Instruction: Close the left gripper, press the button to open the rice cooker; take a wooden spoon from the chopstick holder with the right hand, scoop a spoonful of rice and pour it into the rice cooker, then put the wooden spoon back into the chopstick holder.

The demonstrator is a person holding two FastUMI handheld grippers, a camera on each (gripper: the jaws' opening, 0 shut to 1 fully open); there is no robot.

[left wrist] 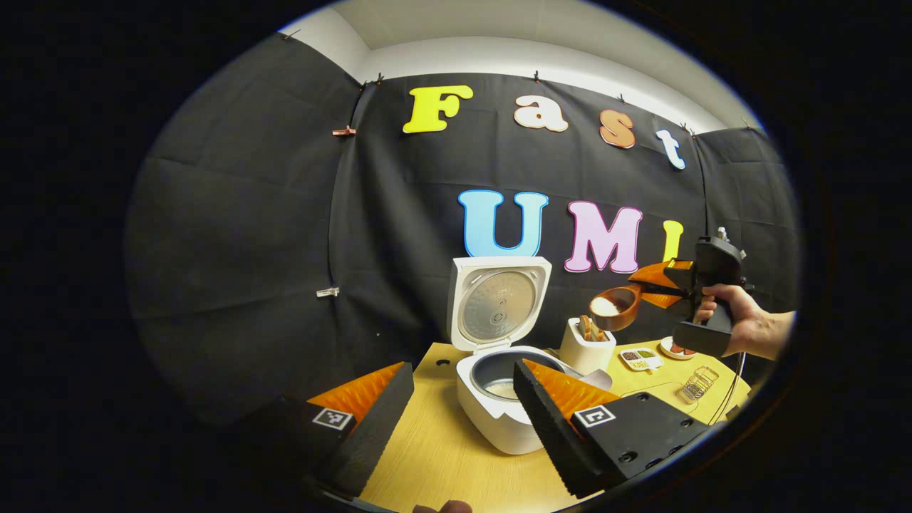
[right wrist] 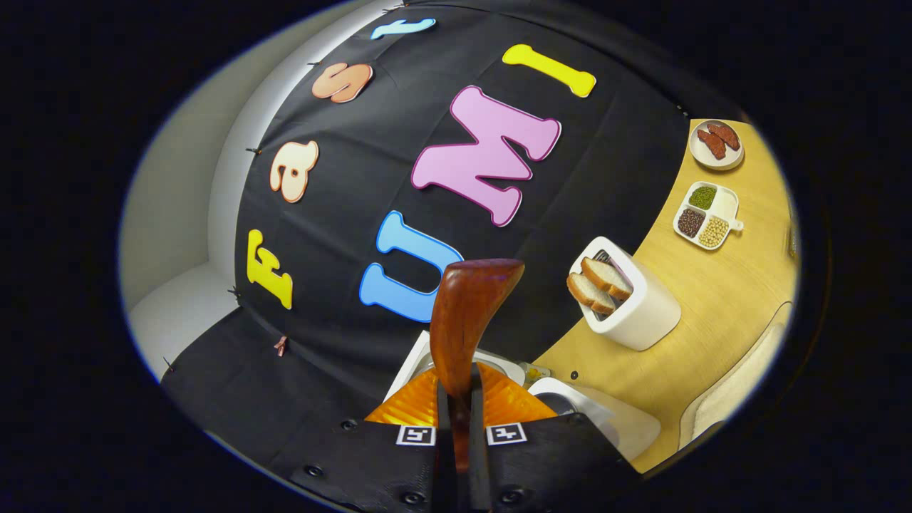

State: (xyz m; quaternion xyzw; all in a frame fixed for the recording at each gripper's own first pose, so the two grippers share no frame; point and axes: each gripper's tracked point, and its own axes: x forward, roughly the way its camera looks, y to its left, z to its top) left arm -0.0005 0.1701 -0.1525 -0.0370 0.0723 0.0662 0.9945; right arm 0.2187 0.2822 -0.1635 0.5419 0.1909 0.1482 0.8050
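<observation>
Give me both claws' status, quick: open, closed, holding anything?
Left claw: open, holding nothing, in front of the open rice cooker.
Right claw: shut on the wooden spoon, rice in its bowl, raised above the table.

The right finger [left wrist: 563, 413] of the left gripper hides part of the rice cooker [left wrist: 499, 399] pot. The wire rack [left wrist: 697, 385] right of the rice cooker is too small to identify.
</observation>
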